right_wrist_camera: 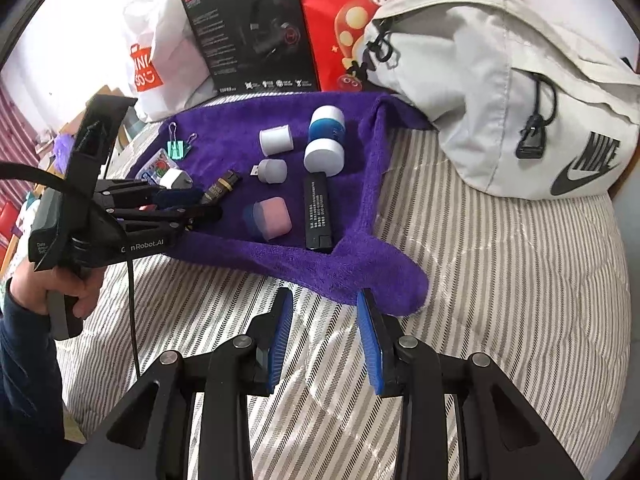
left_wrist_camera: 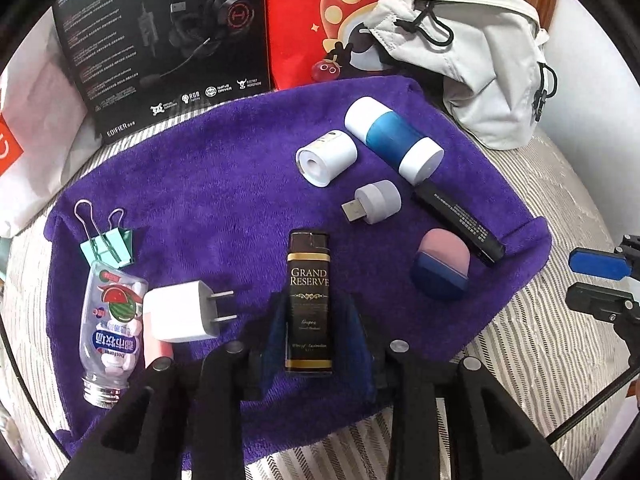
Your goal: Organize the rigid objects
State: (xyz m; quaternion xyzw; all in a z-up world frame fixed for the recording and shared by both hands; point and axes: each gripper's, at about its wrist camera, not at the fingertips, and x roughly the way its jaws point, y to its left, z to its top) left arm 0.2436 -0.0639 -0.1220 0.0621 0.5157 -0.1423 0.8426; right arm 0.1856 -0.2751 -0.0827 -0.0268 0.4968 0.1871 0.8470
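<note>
A black and gold "Grand Reserve" box lies on the purple towel. My left gripper straddles its near half, open, with a narrow gap on the right side. Also on the towel are a white charger, a candy bottle, a green binder clip, a white cap, a blue and white cylinder, a USB light, a black stick and a pink and blue case. My right gripper hovers open over the striped bedspread by the towel's near corner.
A grey Nike bag sits at the back right, its opening facing the towel. A black headset box, a red bag and a white shopping bag stand behind. A hand holds the left gripper.
</note>
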